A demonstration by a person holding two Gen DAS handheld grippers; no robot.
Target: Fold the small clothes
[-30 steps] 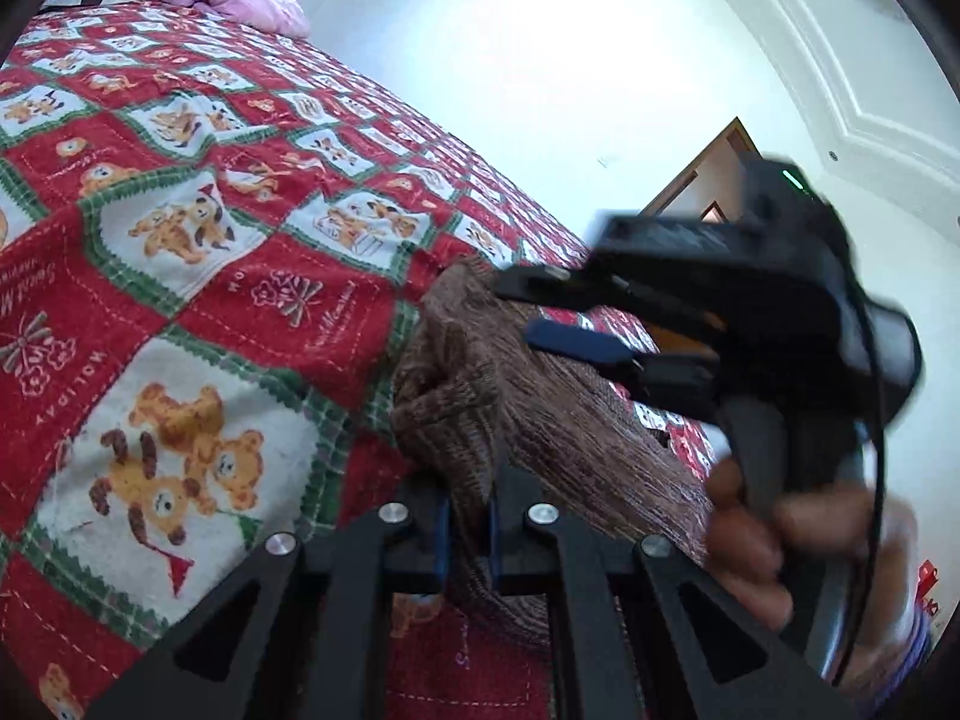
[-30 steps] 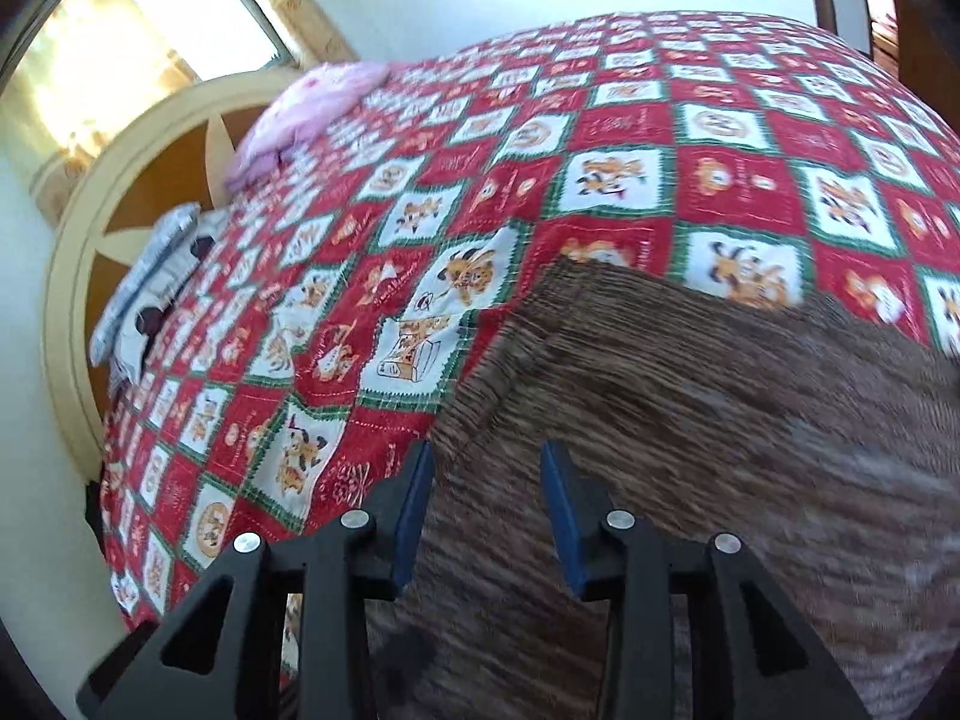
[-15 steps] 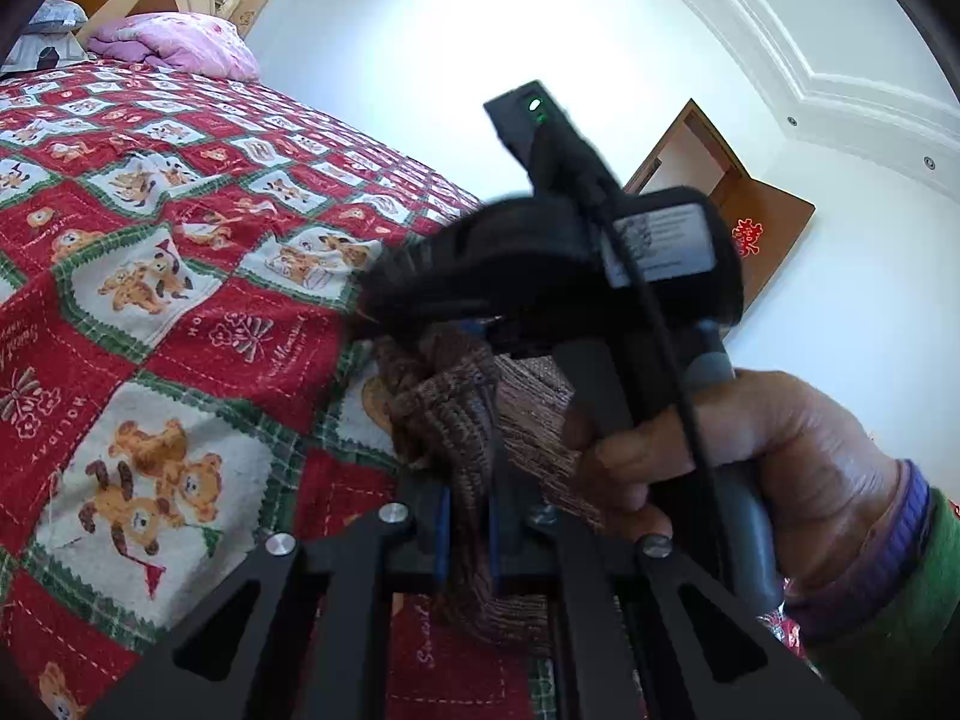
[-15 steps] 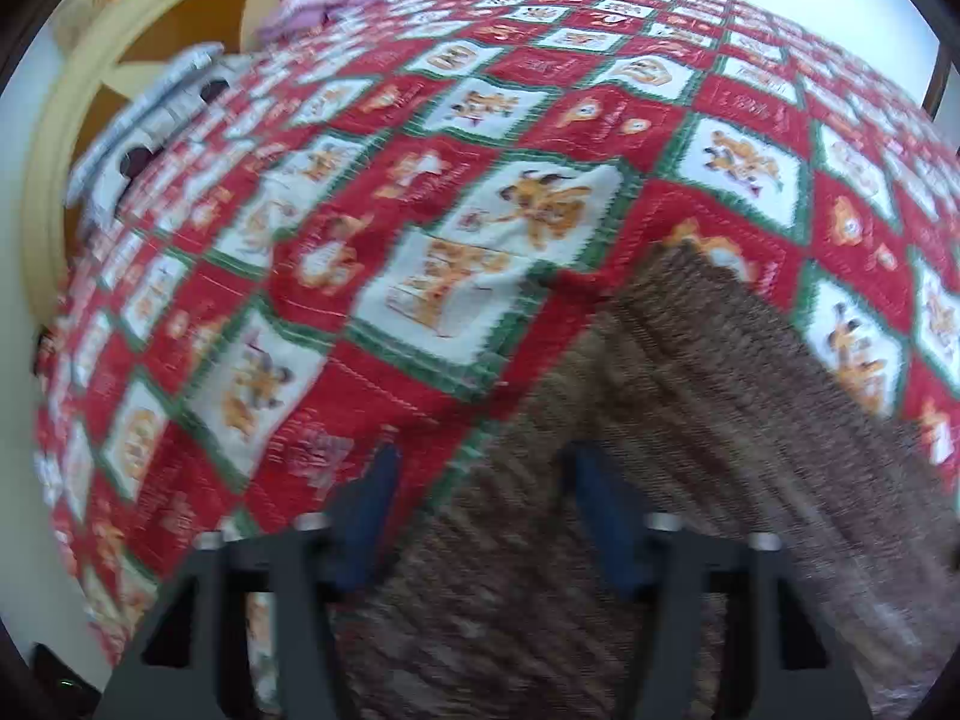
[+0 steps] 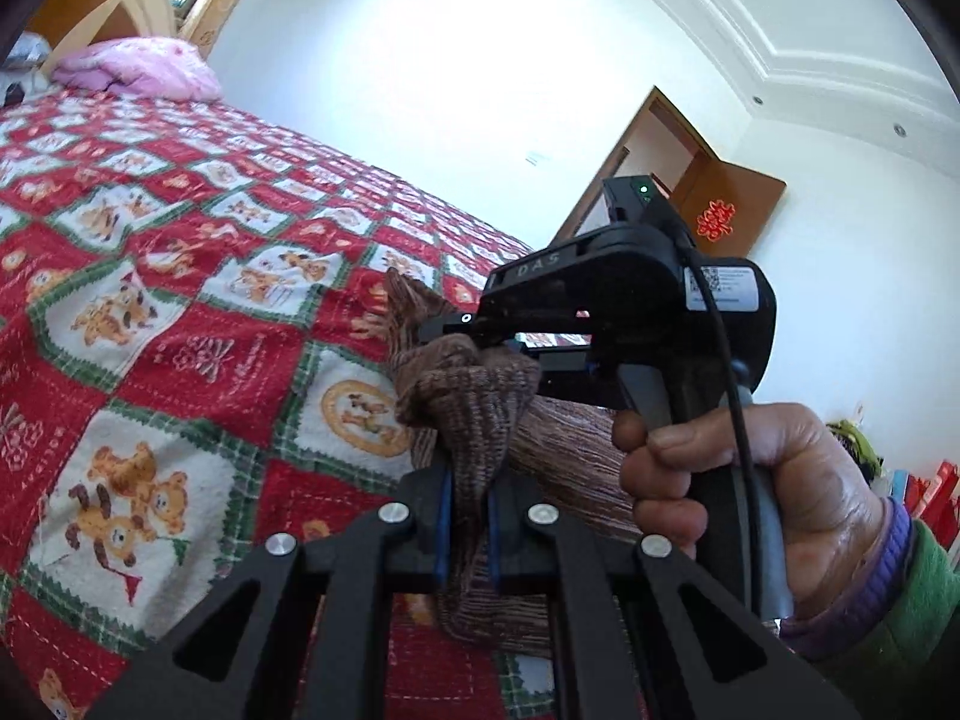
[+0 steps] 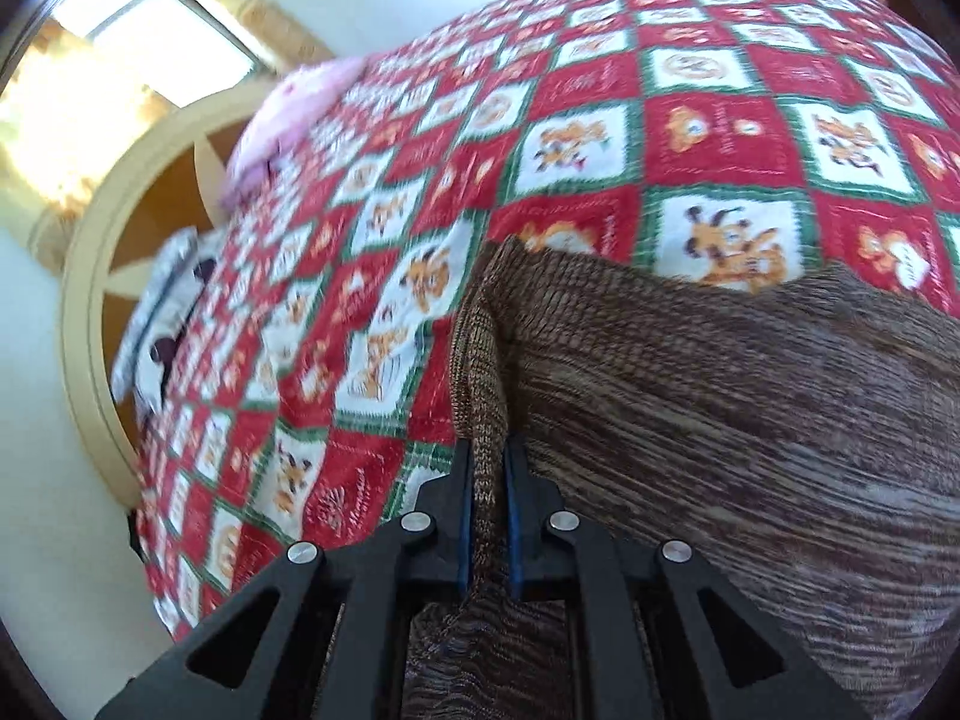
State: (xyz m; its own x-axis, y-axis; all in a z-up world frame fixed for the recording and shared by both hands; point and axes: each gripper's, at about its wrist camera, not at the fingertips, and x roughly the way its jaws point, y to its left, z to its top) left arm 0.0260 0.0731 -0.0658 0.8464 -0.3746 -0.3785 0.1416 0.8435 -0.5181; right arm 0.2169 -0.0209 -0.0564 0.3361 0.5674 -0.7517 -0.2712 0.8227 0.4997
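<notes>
A brown knitted garment lies on a red, green and white patchwork bedspread with teddy bear squares. My right gripper is shut on a raised fold at the garment's left edge, the knit pinched between its blue pads. In the left wrist view my left gripper is shut on a bunched part of the same brown garment. Just beyond it the right gripper comes in from the right, held by a person's hand, its fingers clamped on the same bunch of knit.
A pink pillow lies at the head of the bed by a cream and wood headboard. Grey printed bedding sits along the headboard side. A white wall and an open wooden door stand past the bed's far edge.
My right gripper went from open over the garment to shut on a fold at its edge. The left gripper kept its hold and rose a little, rolling so more wall shows.
</notes>
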